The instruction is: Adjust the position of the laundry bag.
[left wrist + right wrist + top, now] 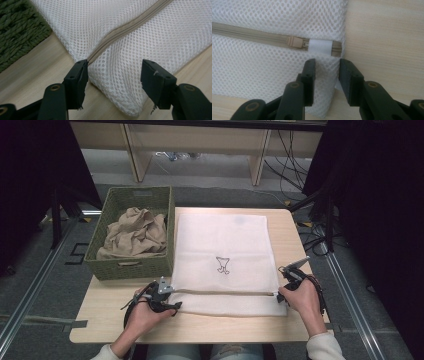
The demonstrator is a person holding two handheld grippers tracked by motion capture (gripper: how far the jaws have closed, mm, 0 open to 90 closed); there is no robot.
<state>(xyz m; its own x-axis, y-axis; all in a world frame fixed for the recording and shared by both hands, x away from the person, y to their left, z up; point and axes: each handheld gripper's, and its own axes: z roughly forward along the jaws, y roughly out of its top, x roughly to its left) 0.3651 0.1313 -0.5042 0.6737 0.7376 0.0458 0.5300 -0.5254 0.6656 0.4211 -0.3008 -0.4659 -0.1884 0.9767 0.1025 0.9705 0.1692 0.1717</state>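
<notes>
Mesh laundry bag [222, 245] lies flat on the bench [115, 295], zipper [262, 37] closed, clothes waiting in the basket [131, 266]. My left claw [113, 82] and right claw [325, 75] straddle the near corners, spread, gripping nothing; unzipping and loading remain.

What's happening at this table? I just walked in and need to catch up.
A person works on a white mesh laundry bag lying flat on the table. The left gripper straddles the bag's corner at the zipper's end; the right gripper, open, sits just short of the zipper pull. Beige clothes wait in the green basket.
</notes>
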